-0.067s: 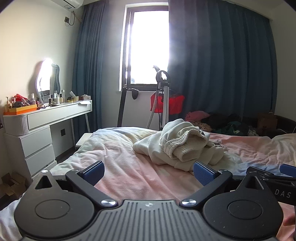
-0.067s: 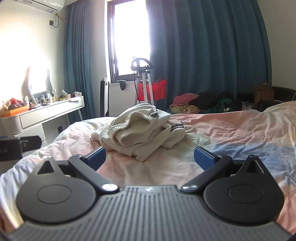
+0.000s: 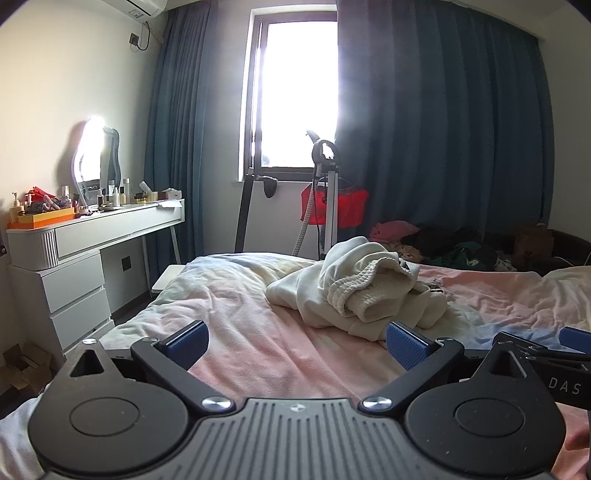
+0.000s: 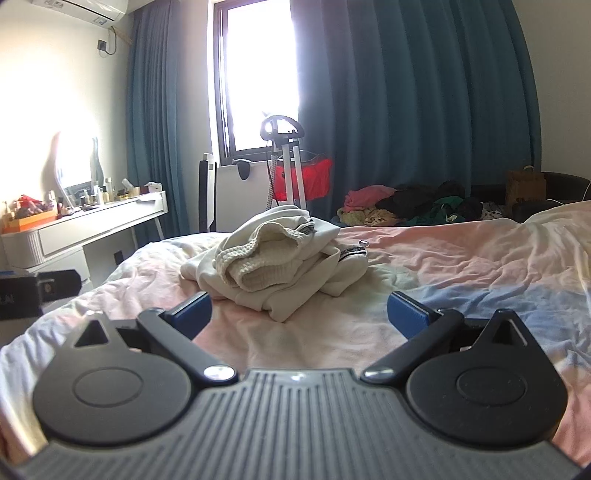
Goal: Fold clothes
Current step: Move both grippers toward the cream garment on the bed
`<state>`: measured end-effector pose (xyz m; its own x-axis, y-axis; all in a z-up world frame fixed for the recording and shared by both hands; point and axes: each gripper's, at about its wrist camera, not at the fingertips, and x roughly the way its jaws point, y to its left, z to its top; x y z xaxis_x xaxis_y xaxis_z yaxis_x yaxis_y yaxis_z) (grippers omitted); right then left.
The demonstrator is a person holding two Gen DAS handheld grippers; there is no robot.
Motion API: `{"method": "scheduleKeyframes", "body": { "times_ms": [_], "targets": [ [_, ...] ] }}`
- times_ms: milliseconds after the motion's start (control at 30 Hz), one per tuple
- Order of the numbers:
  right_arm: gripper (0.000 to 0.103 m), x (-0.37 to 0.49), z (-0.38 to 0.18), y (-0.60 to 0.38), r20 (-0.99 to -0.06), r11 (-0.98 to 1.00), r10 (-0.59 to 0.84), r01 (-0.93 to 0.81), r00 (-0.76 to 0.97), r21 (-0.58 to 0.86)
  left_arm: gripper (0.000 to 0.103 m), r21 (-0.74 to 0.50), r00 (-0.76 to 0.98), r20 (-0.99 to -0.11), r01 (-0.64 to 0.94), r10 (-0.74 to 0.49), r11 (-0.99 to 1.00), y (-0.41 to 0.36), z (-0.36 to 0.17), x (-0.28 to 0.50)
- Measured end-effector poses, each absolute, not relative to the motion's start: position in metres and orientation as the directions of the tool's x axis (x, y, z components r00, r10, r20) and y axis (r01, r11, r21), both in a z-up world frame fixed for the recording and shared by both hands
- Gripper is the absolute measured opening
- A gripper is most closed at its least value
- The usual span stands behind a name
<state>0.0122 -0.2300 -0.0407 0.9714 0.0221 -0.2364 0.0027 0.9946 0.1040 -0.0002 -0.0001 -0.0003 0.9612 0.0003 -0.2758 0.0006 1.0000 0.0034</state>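
Left wrist view: left gripper (image 3: 297, 341) jaws spread, empty; cream sweatshirt (image 3: 364, 290) bunched on the bed (image 3: 240, 332), ahead and slightly right of the jaws, long axis left-right, ribbed cuff facing the camera. Right gripper (image 3: 546, 345) visible at right edge. Right wrist view: right gripper (image 4: 299, 310) jaws spread, empty; sweatshirt ahead, left of centre, black zipper trims visible only here.

a bright window (image 3: 299, 96) sits at twelve o'clock, blowing out white, flanked by long dark blue curtains (image 3: 436, 129) that cover the far wall to three o'clock. an air conditioner (image 3: 135, 6) hangs at eleven o'clock on the pale wall. at nine o'clock stands a white dressing table (image 3: 92, 229) with drawers, cluttered with bottles, and a wavy mirror (image 3: 96, 155) glaring with light. a garment steamer stand (image 4: 286, 162) stands below the window. a bed with a pink sheet (image 4: 461, 258) fills the lower half.
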Motion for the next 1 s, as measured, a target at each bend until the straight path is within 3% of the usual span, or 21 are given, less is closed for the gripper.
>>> {"method": "scheduleKeyframes", "body": {
  "times_ms": [233, 1000],
  "targets": [
    [0.103, 0.014, -0.039, -0.229, -0.240, 0.996, 0.017, 0.006, 0.971, 0.093, 0.103, 0.056, 0.967, -0.254, 0.000, 0.014, 0.998, -0.004, -0.002, -0.008],
    [0.103, 0.012, -0.042, -0.231, -0.251, 0.996, 0.009, 0.014, 0.968, 0.091, 0.103, 0.047, 0.960, -0.281, -0.007, 0.020, 0.999, -0.001, -0.001, -0.004]
  ]
}}
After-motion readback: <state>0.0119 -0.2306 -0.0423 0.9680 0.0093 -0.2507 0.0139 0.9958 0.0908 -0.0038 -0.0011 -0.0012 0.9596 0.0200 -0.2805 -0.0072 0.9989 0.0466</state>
